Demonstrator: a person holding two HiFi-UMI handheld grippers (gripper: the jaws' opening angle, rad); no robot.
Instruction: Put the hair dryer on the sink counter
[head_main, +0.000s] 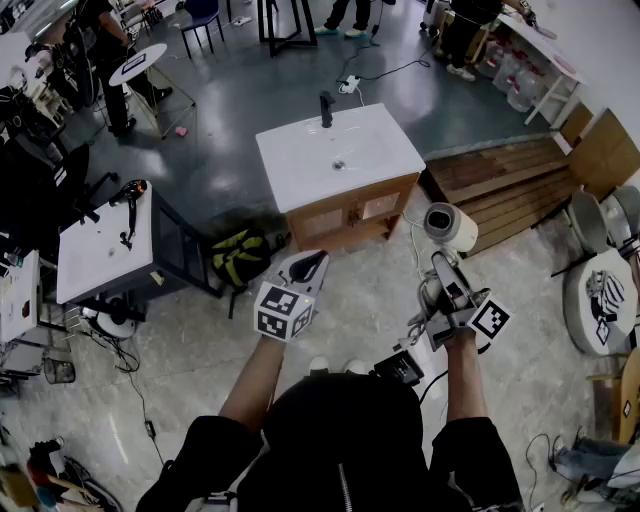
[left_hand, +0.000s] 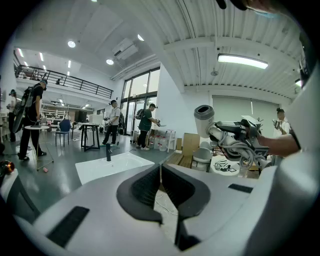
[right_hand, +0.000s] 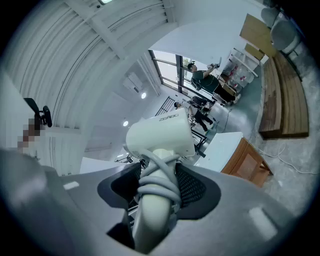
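Holding the white plastic hair dryer (head_main: 450, 226) tight in the jaws of our right gripper (head_main: 446, 288), we face the white sink counter (head_main: 300, 160); our left gripper (head_main: 306, 268) is closed and empty.

head view looks steeply down; all three views share the sink counter (head_main: 292, 160).

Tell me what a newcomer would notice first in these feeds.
The white hair dryer, cord wound round its handle, is clamped in the right tool and held up at the head view's centre-right. Ahead on the floor stands the white-topped sink counter with its black faucet. The left tool, at centre, is shut and empty.
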